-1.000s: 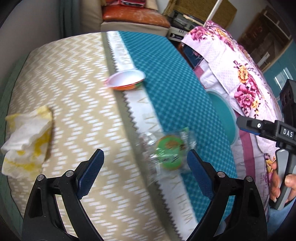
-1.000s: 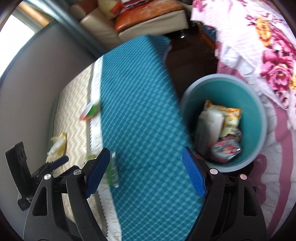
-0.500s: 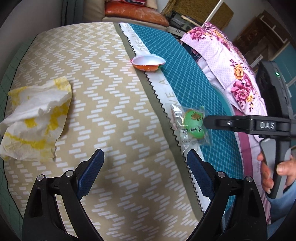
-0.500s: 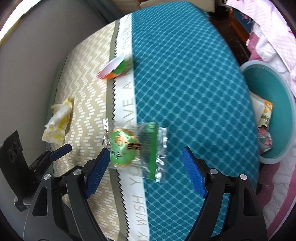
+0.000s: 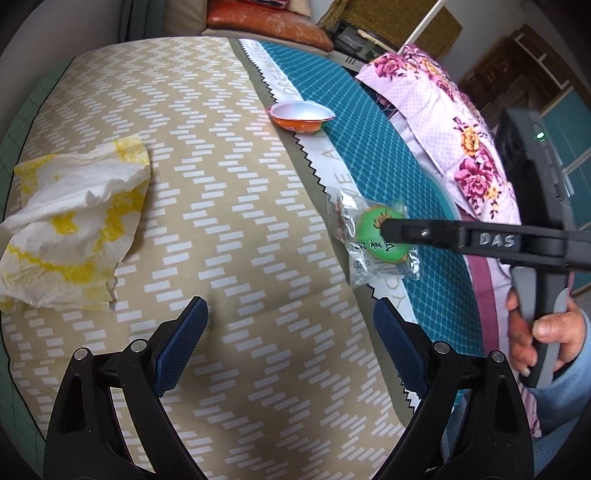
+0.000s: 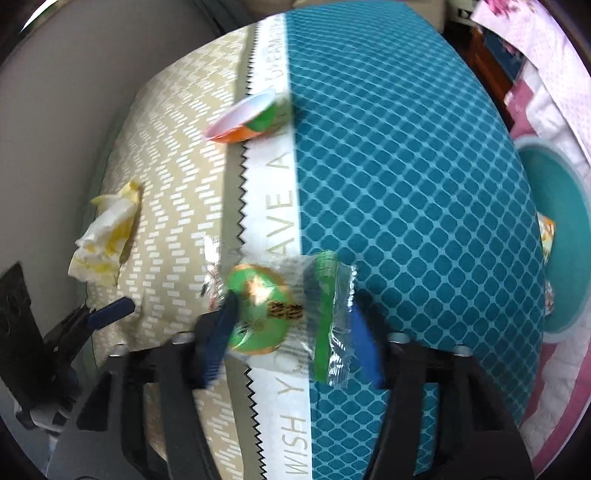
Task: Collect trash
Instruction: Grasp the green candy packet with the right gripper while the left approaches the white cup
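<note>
A clear wrapper with a green round snack lies on the table's white lettered band; it also shows in the left wrist view. My right gripper is open, its fingers either side of the wrapper, low over it. My left gripper is open and empty above the beige cloth. A crumpled white and yellow tissue lies left of it, also in the right wrist view. An orange and white cup lies on its side farther back, also in the right wrist view.
A teal trash bin with wrappers inside stands right of the table, below its edge. A floral cloth lies beyond the table's right side. A sofa with an orange cushion is at the back.
My right gripper has moved down and forward onto the green snack wrapper, and its fingers have narrowed around it. The left gripper has drifted slightly, still open.
</note>
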The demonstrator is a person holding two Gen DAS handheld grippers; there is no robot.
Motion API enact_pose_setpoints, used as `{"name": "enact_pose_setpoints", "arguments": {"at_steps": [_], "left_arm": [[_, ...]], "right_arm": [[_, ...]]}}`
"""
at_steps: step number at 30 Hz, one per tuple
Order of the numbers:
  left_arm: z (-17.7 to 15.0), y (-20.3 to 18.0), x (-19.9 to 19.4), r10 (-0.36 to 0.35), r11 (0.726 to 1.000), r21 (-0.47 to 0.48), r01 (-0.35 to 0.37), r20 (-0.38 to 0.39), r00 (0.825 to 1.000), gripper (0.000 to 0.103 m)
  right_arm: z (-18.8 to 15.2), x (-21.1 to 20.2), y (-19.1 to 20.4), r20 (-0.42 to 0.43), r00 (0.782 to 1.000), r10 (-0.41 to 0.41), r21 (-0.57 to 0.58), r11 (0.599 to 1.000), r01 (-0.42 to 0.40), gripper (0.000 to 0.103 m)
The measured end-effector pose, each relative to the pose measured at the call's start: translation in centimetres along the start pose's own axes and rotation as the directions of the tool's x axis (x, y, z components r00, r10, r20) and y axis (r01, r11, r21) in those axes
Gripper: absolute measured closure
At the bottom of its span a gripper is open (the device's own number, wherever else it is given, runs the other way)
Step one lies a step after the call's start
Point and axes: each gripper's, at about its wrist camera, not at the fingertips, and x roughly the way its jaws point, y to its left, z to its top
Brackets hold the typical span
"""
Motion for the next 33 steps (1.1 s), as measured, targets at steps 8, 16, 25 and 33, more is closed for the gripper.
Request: {"name": "enact_pose_setpoints", "arguments": {"at_steps": [8,16,25,33], "left_arm": [[2.3,-1.0,0.4,0.009,1.0,0.011,-0.009,0.005,1.0,0.011],[9.1,-2.5,1.8,0.072,0.992,0.103,-0.074,0.018,0.997,0.011],[15.3,-3.1,7.1,0.165,0.963,0.22,-0.154,-0.032,0.986,0.012],[16.9,-2.9,10.2,0.172,0.964,0.218,-0.15,-0.089,0.981,0.03]], "right_arm": [[0.7,-2.6,-2.3,0.067,0.998,0.023,0.042,0.999,-0.025,0.076],[2.9,-5.8,-6.5,0.173,0.985,0.019,0.134,0.99,-0.043,0.076],[5.1,-7.0,-10.4,0.196,0.98,0.046,0.149,0.986,-0.076,0.076],[6.3,-6.0,-12.4,0.192,0.979,0.069,0.173,0.979,-0.103,0.075]]}}
